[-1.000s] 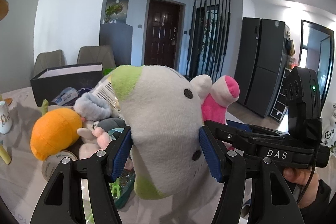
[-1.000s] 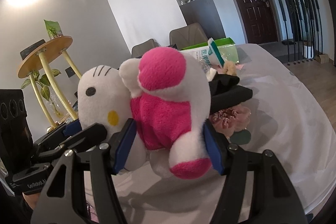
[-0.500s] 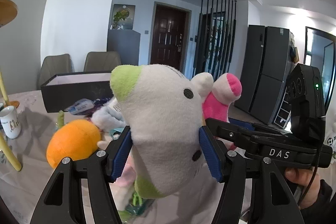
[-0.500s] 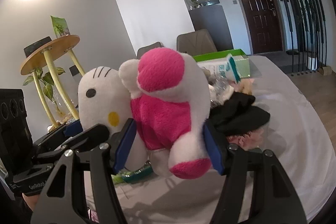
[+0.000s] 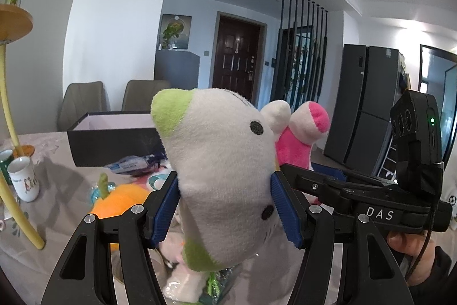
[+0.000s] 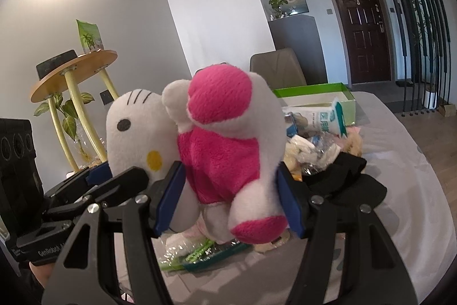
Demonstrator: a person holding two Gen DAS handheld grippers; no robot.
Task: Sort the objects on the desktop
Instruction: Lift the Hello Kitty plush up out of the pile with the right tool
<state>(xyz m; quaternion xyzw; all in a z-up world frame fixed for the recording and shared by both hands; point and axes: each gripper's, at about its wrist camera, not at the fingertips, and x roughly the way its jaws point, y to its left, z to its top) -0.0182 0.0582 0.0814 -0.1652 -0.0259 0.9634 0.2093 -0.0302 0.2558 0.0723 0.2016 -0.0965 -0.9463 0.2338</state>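
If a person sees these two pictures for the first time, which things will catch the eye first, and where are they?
First comes the white plush cat with green ears, filling the middle of the left wrist view, clamped between the blue pads of the left gripper. Equally loud is the pink and white plush, in the centre of the right wrist view, held by the right gripper, right beside the cat. Below lies the cluttered table, with an orange plush at the left.

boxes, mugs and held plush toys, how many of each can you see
boxes: 2, black open box, green open box
mugs: 2, white printed mug, green mug
held plush toys: 1, white-and-pink cat plush
total: 5
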